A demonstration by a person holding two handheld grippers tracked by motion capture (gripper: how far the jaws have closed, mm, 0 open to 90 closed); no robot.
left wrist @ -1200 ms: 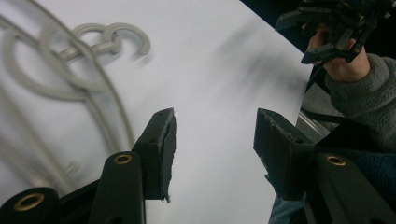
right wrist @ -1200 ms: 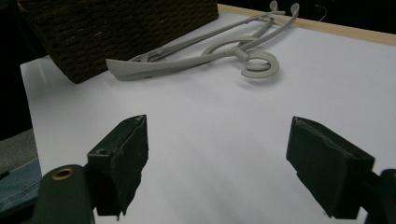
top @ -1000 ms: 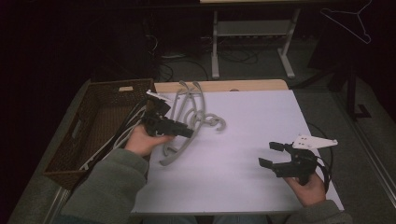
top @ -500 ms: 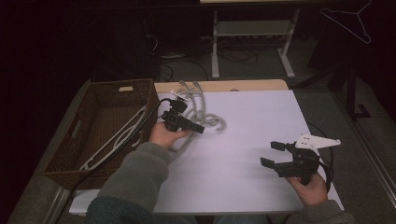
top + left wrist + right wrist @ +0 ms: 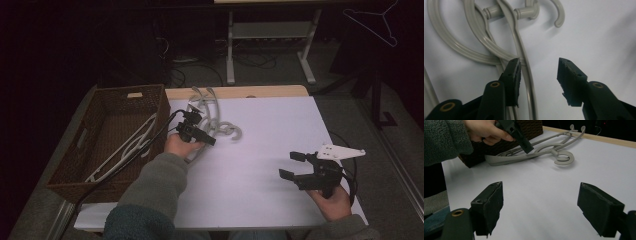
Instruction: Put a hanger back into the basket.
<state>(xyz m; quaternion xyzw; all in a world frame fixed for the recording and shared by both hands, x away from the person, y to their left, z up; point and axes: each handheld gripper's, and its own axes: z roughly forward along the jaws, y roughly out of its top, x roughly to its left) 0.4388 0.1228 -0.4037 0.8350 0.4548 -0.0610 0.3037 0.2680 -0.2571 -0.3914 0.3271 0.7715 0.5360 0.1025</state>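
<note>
Several grey plastic hangers [image 5: 220,125] lie tangled at the far left of the white table [image 5: 270,135]. My left gripper [image 5: 205,137] points down onto them. In the left gripper view one thin hanger arm [image 5: 524,62] runs up between the jaws, close to the left pad [image 5: 514,75] and well apart from the right pad [image 5: 569,77]. The jaws have just been closing and a gap stays between them [image 5: 539,72]. My right gripper [image 5: 291,165] hovers open above the bare near-right table, nothing between its pads [image 5: 540,202]. From there the left gripper [image 5: 520,138] shows over the hangers [image 5: 544,151].
A brown wicker basket [image 5: 150,95] stands at the table's left edge with white hangers [image 5: 135,145] inside. A wire hanger [image 5: 372,20] hangs at the far right above the floor. A metal stand [image 5: 270,45] is behind the table.
The left hand has reached farther out and dipped down onto the grey hangers, and its jaws stand a little narrower. The right hand has kept still.
</note>
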